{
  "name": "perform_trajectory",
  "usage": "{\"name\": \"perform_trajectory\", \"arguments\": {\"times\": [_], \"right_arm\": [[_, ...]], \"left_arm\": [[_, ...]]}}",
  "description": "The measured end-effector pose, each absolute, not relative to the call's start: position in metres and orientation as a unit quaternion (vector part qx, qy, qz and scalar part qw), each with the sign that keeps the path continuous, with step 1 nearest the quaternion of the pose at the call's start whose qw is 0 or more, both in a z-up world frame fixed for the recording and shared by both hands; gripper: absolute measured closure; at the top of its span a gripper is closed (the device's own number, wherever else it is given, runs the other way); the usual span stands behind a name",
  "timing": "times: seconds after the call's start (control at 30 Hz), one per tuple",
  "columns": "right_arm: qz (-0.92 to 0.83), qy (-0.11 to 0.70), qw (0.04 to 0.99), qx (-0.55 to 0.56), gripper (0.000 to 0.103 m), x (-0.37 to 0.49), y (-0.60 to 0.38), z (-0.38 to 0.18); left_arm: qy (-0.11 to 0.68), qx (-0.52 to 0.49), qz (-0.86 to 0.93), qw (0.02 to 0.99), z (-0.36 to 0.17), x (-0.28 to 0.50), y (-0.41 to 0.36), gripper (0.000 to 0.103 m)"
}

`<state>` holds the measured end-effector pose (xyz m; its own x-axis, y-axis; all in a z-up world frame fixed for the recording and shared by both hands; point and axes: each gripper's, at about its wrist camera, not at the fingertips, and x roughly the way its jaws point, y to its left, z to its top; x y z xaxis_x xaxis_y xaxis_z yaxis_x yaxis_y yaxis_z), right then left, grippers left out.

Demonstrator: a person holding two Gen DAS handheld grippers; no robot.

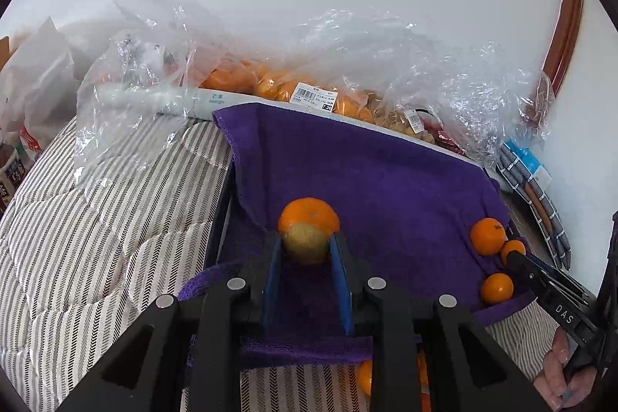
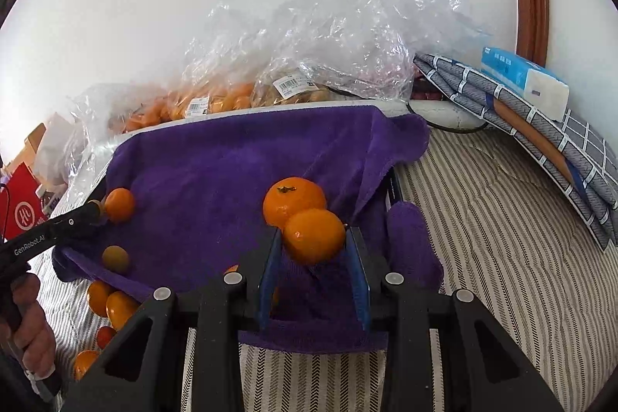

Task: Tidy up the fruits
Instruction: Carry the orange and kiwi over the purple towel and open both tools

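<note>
Left gripper point(image 1: 306, 246) pinching a yellowish-green fruit point(image 1: 305, 243) over purple towel point(image 1: 386, 172), touching an orange point(image 1: 309, 213) behind; right gripper point(image 2: 313, 242) clamped on small orange point(image 2: 313, 236) near towel's right edge, against bigger orange point(image 2: 291, 197)

Both wrist cams close, angled down, sharing purple towel point(image 1: 386, 172).

A yellow-green fruit point(image 1: 306, 244) and a small orange point(image 2: 313, 236) sit clamped above the purple towel point(image 1: 386, 180), beside loose oranges point(image 1: 487, 236).
</note>
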<state>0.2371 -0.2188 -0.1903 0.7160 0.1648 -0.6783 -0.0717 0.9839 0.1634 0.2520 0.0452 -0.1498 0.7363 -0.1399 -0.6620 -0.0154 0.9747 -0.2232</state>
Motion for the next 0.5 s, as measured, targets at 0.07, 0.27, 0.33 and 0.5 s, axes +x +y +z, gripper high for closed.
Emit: {"name": "perform_trajectory", "arguments": {"times": [0.07,0.27,0.33,0.5], "right_arm": [[0.069,0.372,0.923,0.063,0.069,0.2375,-0.2183,-0.1919],[0.065,0.376,0.922,0.07,0.069,0.2389,-0.2209,-0.1935],[0.065,0.376,0.921,0.071,0.069,0.2387,-0.2211,-0.1937],[0.062,0.381,0.92,0.071,0.069,0.2397,-0.2212,-0.1944]], "left_arm": [[0.361,-0.106,-0.032,0.926,-0.1509,0.2513,0.044,0.079],[0.364,-0.102,-0.032,0.925,-0.1537,0.2527,0.04,0.079],[0.363,-0.098,-0.03,0.926,-0.1541,0.2527,0.0392,0.079],[0.365,-0.098,-0.031,0.926,-0.1547,0.2531,0.0387,0.079]]}}
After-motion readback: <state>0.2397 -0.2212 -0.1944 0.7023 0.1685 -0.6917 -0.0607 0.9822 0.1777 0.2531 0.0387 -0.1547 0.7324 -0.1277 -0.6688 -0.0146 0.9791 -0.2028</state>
